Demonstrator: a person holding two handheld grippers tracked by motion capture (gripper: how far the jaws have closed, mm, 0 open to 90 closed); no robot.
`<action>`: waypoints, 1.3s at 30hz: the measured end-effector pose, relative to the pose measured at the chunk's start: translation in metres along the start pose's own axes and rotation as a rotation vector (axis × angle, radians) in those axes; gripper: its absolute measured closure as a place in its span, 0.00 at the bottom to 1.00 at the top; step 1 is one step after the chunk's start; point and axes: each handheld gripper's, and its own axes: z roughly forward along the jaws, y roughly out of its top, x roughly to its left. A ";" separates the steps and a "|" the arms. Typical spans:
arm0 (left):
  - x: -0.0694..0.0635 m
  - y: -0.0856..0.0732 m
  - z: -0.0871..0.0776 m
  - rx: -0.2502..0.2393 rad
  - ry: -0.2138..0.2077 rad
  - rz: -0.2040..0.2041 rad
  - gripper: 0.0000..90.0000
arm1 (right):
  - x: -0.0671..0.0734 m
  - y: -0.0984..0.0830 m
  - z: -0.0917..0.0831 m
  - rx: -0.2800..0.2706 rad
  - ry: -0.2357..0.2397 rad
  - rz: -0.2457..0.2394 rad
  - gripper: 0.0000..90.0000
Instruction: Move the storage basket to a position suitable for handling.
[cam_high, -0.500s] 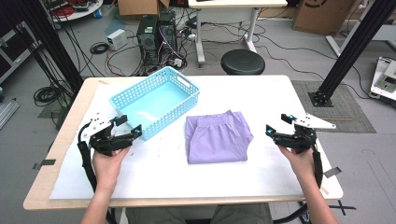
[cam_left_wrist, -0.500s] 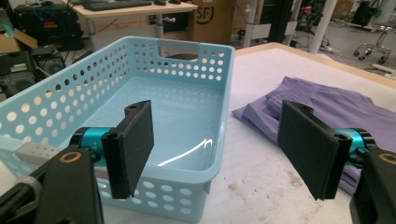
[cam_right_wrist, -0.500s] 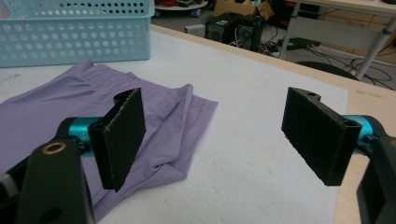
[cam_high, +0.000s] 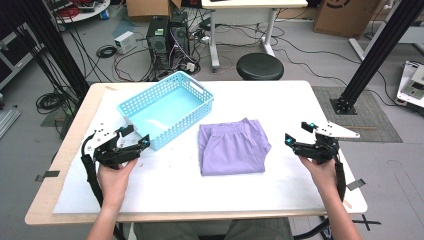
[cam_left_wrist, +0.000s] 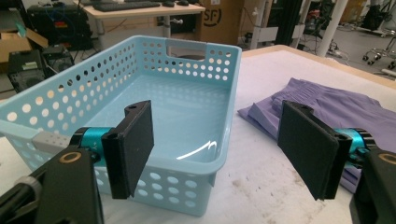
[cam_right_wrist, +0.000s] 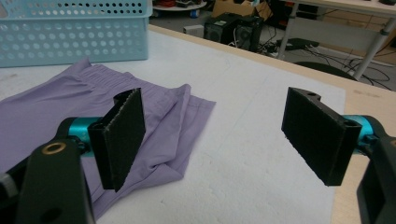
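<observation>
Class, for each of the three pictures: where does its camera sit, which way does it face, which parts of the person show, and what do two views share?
High view: above the table, looking forward and down; forearms, left tool, right tool.
Left gripper view: on the left tool, facing the blue basket.
Right gripper view: on the right tool, facing the folded purple garment.
Shared: both gripper views show basket and garment.

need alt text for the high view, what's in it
A person's hands hold two open grippers, the left gripper beside an empty light blue perforated basket, the right gripper apart from a folded lilac garment at the middle of a white-topped table.
</observation>
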 end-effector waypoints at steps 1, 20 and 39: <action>0.000 0.000 0.000 0.000 0.000 0.000 0.30 | 0.000 0.000 0.000 0.000 0.000 0.000 0.24; 0.000 -0.026 0.008 0.130 0.042 -0.014 0.30 | -0.001 -0.001 0.003 0.012 -0.001 -0.002 0.24; -0.002 -0.032 0.044 0.196 0.142 -0.012 0.30 | 0.003 -0.003 0.009 0.031 0.010 -0.008 0.25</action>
